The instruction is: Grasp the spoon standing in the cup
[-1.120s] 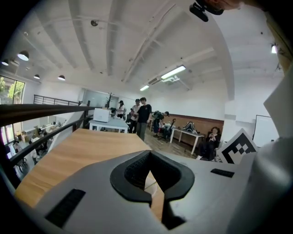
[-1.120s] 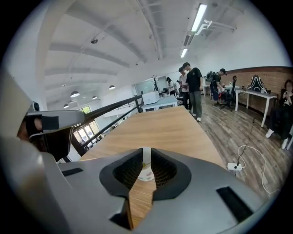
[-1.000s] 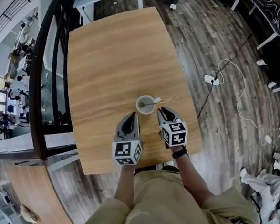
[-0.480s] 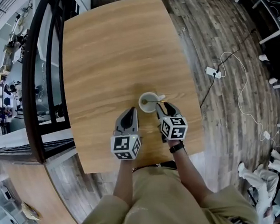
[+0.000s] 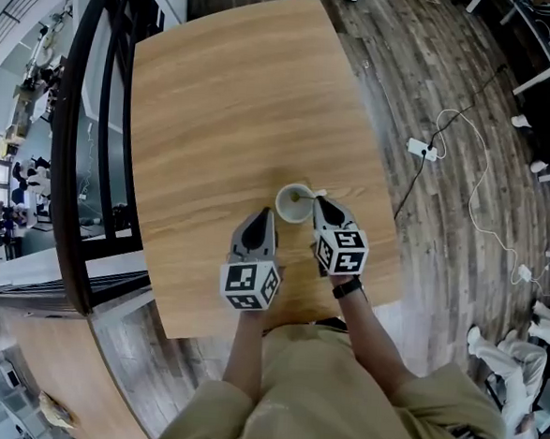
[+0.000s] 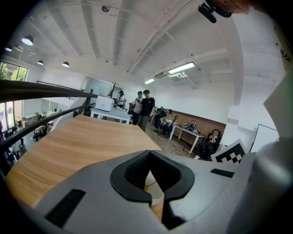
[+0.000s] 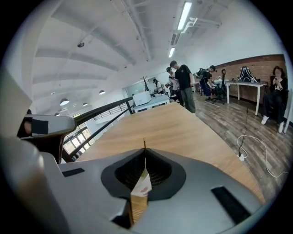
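A small white cup [image 5: 291,204] stands on the wooden table [image 5: 227,98], with a thin golden spoon [image 5: 312,195] leaning out over its right rim. My right gripper [image 5: 319,204] reaches the cup's right side and is shut on the spoon handle. In the right gripper view the handle's tip [image 7: 144,144] pokes up between the closed jaws, and the cup's wall [image 7: 141,186] shows through the gap below. My left gripper [image 5: 265,217] rests just short of the cup on its near left, shut and holding nothing. The cup [image 6: 154,193] shows through its jaw gap.
The table's near edge [image 5: 277,317] lies close behind both grippers, and its right edge is near the cup. A dark railing [image 5: 73,153] runs along the table's left side. A power strip and white cable [image 5: 421,149] lie on the floor. Several people stand and sit at far tables.
My right gripper has moved forward to the cup's right rim and closed on the spoon handle. The left gripper has stayed about where it was.
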The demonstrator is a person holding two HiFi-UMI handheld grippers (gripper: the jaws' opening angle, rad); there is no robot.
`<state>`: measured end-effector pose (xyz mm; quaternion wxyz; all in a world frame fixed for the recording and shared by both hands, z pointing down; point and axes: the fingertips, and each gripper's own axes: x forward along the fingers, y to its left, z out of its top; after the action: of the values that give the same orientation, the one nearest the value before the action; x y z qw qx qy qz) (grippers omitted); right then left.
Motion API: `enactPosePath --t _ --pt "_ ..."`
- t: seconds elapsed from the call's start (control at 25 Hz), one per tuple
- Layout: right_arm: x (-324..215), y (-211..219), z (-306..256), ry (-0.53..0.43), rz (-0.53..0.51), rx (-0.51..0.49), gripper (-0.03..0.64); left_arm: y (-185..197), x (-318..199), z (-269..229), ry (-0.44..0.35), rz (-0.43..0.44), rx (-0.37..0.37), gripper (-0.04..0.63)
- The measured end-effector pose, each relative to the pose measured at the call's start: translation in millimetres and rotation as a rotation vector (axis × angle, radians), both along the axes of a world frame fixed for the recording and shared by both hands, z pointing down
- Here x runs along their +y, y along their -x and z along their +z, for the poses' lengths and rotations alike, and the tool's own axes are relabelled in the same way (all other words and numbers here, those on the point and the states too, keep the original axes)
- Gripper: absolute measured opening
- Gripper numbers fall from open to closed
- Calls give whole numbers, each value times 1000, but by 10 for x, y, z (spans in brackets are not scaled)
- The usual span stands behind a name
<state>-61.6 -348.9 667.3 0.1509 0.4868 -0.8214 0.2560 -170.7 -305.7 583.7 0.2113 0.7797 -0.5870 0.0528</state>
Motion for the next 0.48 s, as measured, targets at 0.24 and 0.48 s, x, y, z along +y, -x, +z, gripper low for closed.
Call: enactPosePath --t 0.24,0.48 --pt "-20 -45 -297 -53 -17 11 18 -50 37 -162 -29 -15 13 2" --pt "-4 -122 -638 -111 -30 9 18 -66 69 -392 -76 -34 4 2"
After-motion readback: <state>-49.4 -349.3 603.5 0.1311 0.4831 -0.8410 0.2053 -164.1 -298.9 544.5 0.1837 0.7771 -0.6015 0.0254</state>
